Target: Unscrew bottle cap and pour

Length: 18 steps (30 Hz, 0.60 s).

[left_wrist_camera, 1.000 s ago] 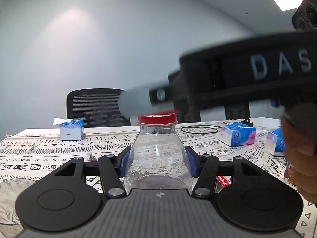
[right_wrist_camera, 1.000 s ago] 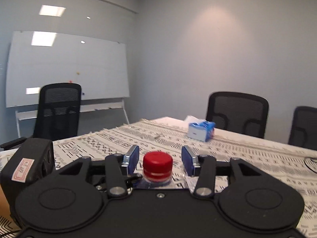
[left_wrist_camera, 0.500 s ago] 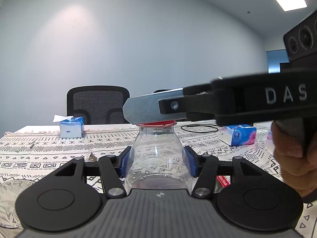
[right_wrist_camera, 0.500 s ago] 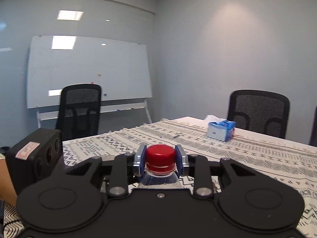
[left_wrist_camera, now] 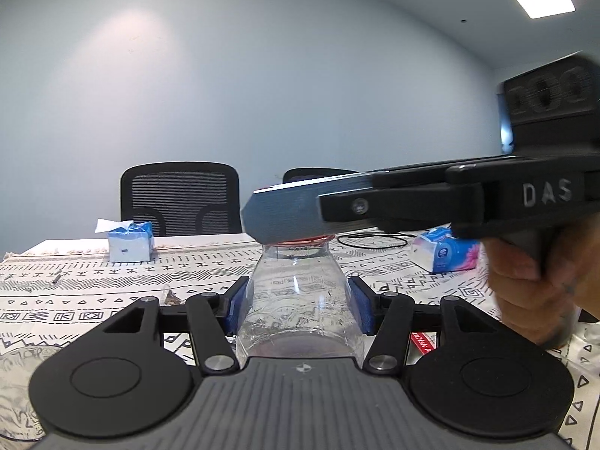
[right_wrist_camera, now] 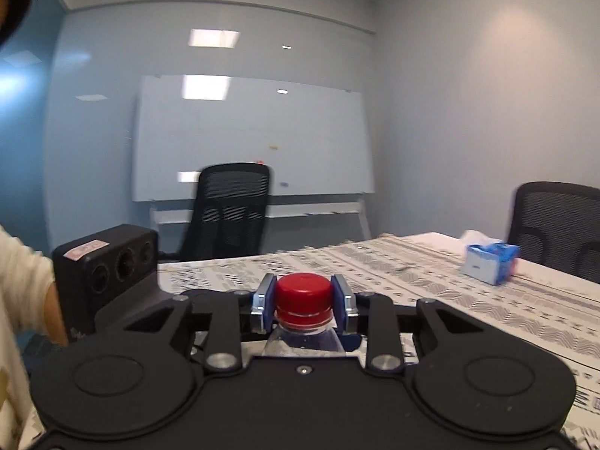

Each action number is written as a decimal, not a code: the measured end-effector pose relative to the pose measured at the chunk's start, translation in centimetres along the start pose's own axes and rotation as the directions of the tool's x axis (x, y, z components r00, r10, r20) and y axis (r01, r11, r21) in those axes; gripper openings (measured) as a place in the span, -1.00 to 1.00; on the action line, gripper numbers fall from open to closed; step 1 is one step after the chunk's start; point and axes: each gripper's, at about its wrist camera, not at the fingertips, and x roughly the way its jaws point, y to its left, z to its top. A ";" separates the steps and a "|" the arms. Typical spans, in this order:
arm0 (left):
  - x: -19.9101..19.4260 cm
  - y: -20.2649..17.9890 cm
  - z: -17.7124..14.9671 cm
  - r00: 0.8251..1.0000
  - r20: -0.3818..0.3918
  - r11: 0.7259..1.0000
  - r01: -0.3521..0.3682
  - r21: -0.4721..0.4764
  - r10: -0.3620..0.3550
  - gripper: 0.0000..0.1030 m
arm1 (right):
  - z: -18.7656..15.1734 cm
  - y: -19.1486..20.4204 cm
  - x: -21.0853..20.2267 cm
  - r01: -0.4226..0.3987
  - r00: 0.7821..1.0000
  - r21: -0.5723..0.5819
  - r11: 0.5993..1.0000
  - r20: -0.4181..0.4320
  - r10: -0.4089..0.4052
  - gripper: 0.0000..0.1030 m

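A clear plastic bottle (left_wrist_camera: 298, 300) stands upright on the patterned tablecloth (left_wrist_camera: 75, 292). My left gripper (left_wrist_camera: 299, 305) is shut on the bottle's body, its blue pads pressed against both sides. The red cap (right_wrist_camera: 303, 296) tops the bottle, and my right gripper (right_wrist_camera: 303, 300) is shut on it, a pad against each side. In the left wrist view the right gripper (left_wrist_camera: 288, 221) reaches in from the right and covers nearly all of the red cap (left_wrist_camera: 300, 240). A hand (left_wrist_camera: 540, 292) holds its handle.
A blue tissue box (left_wrist_camera: 129, 245) sits at the table's far left, a tissue pack (left_wrist_camera: 446, 253) and a black cable loop (left_wrist_camera: 373, 240) at the far right. A glass (left_wrist_camera: 17, 386) shows at the lower left. Office chairs (right_wrist_camera: 228, 210) and a whiteboard (right_wrist_camera: 251, 138) stand behind.
My right gripper came down over the red cap and shut on it, then swung round with the cap in its pads. The left gripper kept still on the bottle.
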 end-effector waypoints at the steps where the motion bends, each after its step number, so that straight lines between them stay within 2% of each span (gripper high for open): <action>1: 0.0 0.0 0.0 1.000 0.003 1.000 -0.007 0.001 0.007 0.04 | 0.2 1.3 0.1 0.089 0.996 0.000 0.996 -0.002 -0.089 -0.31; 2: 0.0 0.0 -0.1 1.000 0.005 1.000 -0.012 0.003 0.012 0.04 | 0.3 2.3 0.3 0.171 0.985 0.013 0.985 -0.005 -0.171 -0.19; 4: 0.0 -0.2 -0.1 1.000 0.006 1.000 -0.019 0.007 0.019 0.04 | 0.3 3.4 0.7 0.265 0.964 0.066 0.962 -0.017 -0.264 -0.17; 7: -0.1 -0.7 -0.2 1.000 0.013 0.999 -0.023 0.029 0.023 0.05 | 0.3 4.1 1.2 0.327 0.945 0.107 0.939 -0.022 -0.326 -0.18; 8: -0.1 -0.8 -0.2 1.000 0.015 0.999 -0.023 0.035 0.022 0.05 | 0.3 4.3 1.2 0.333 0.943 0.106 0.937 -0.016 -0.333 -0.22; 9: -0.2 -0.9 -0.2 1.000 0.017 0.999 -0.023 0.033 0.022 0.05 | 0.3 4.5 1.2 0.338 0.941 0.105 0.935 -0.010 -0.339 -0.36; 12: -0.3 -0.7 -0.2 1.000 0.017 0.999 -0.013 0.031 0.013 0.04 | -0.2 4.4 1.1 0.315 0.949 0.072 0.946 -0.002 -0.315 -0.37; 18: -0.3 -0.5 -0.1 1.000 0.019 0.999 0.015 0.030 -0.016 0.02 | -0.5 1.2 1.0 0.121 0.993 0.070 0.990 0.007 -0.121 -0.38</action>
